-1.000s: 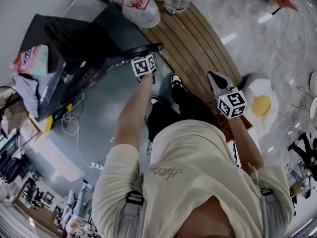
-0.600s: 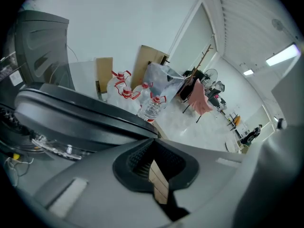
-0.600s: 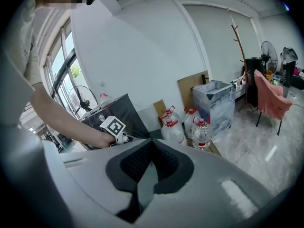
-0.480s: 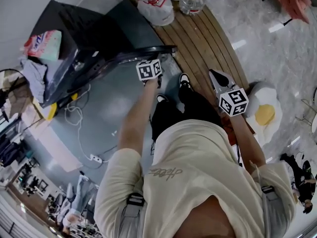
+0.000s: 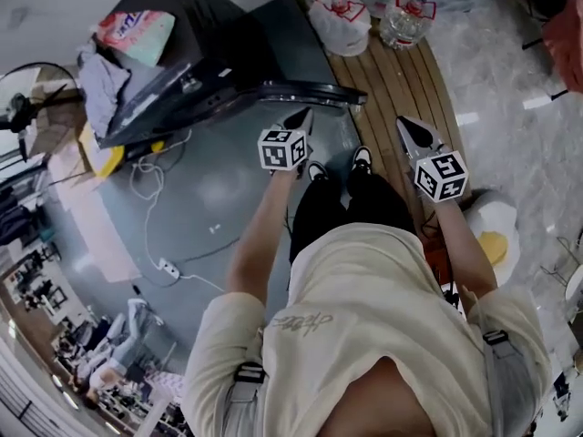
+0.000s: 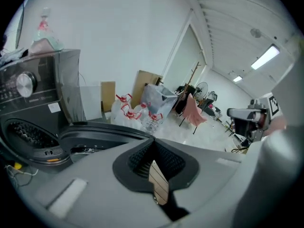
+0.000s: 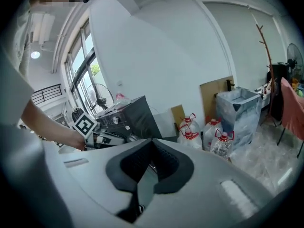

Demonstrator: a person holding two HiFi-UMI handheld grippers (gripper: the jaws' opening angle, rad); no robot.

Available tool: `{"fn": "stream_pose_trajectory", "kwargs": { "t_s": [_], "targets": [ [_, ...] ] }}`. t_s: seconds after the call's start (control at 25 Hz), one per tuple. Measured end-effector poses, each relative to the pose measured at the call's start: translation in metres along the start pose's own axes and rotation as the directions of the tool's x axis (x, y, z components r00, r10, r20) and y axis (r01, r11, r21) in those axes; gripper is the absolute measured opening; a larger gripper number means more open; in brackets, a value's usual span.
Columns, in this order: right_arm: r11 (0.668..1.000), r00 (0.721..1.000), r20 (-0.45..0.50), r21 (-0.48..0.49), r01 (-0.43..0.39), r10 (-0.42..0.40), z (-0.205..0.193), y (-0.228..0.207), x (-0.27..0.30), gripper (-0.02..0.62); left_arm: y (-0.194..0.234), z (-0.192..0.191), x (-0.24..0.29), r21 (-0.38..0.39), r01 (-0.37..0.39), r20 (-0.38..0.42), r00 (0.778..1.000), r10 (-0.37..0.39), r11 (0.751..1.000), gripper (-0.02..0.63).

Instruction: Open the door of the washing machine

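Door (image 5: 301,89) of the black washing machine (image 5: 173,53) stands swung out, its dark curved rim running left to right across the head view, just ahead of the left gripper (image 5: 301,116). That gripper is closed with nothing between its jaws and appears clear of the rim. In the left gripper view the door lies low and to the left, with the drum opening (image 6: 28,134) beyond it. The right gripper (image 5: 407,127), pinched together and empty too, hangs farther off to the right, so the left is the nearer one. The opening looks as good as done. Below is grey floor (image 5: 209,189) with a wooden strip (image 5: 392,80), water bottles (image 5: 401,21) and a standing fan (image 5: 27,98).
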State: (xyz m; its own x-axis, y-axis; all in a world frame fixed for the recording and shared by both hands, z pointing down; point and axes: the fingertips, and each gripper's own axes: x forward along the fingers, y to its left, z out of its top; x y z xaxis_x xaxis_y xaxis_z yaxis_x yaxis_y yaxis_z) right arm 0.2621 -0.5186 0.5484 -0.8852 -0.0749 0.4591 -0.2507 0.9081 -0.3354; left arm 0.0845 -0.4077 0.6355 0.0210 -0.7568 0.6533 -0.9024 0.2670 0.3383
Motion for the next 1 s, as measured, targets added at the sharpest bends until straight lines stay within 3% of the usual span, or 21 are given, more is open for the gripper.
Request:
{"fn": "stream_pose_trajectory", "kwargs": {
  "t_s": [0.2,0.36,0.52,0.64,0.76,1.0],
  "targets": [
    [0.999,0.999,0.034,-0.044,-0.027,0.029,0.031,0.024,0.017,0.002,-0.004,0.033,-0.064,-0.019,0.007,0.129,0.992,-0.005,1.000,0.017],
    [0.993,0.995,0.072,-0.095,-0.063,0.070,0.059,0.052,0.025,0.002,-0.006,0.067,-0.120,0.023,-0.020,0.255,0.967,0.014,1.000,0.017],
    [0.984,0.988,0.111,-0.153,-0.091,0.109,0.091,0.078,0.030,0.002,-0.009,0.103,-0.168,0.065,-0.052,0.375,0.927,0.024,0.997,0.017],
    [0.967,0.983,0.129,-0.237,-0.097,0.130,0.117,0.099,0.030,0.002,-0.010,0.127,-0.201,0.042,-0.028,0.463,0.886,0.006,0.999,0.017],
    [0.937,0.977,0.154,-0.338,-0.085,0.145,0.140,0.122,0.026,0.002,-0.013,0.148,-0.233,0.053,-0.030,0.537,0.843,-0.003,0.998,0.017],
    [0.867,0.946,0.225,-0.489,-0.096,0.232,0.196,0.180,0.015,0.002,-0.020,0.188,-0.294,0.133,-0.101,0.625,0.780,-0.004,0.986,0.017]
  ]
}}
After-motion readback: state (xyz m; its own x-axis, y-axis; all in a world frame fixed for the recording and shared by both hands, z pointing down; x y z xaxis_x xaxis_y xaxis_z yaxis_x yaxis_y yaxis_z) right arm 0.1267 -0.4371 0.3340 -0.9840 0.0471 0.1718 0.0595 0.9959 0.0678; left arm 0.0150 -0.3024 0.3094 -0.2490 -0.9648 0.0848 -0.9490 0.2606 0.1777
